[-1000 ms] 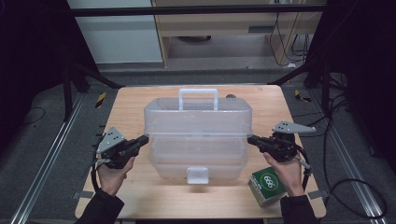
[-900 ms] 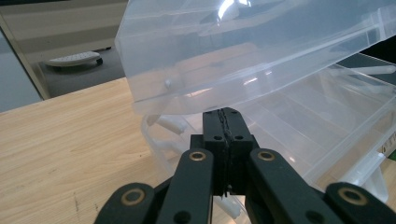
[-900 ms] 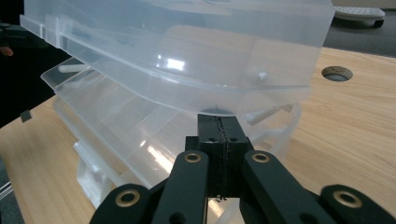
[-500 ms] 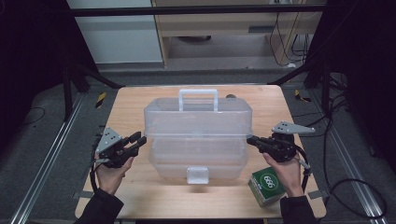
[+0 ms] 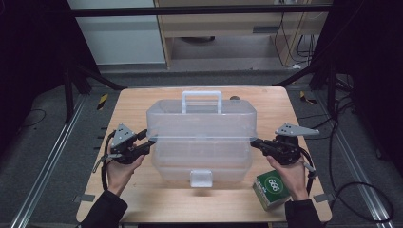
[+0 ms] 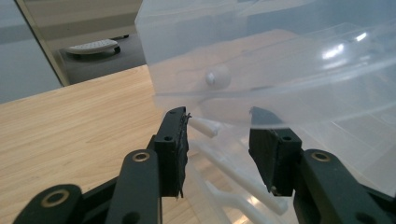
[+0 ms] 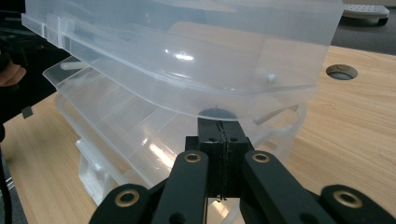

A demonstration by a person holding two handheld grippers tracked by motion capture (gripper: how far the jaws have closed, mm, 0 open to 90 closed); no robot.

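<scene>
While long axis left-right, latch toward the person: clear box [image 5: 202, 142], left tool [image 5: 148, 142] spread, right tool [image 5: 254, 142] pressed together

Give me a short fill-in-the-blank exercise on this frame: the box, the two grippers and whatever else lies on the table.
1. The clear plastic toolbox stands on a ____ table.
2. The left gripper has its jaws ____ at the box's end.
3. The right gripper has its jaws ____ under the lid's edge.
4. The small box near the person's right hand is ____ with white print.

Missing words: wooden; open; shut; green
</scene>
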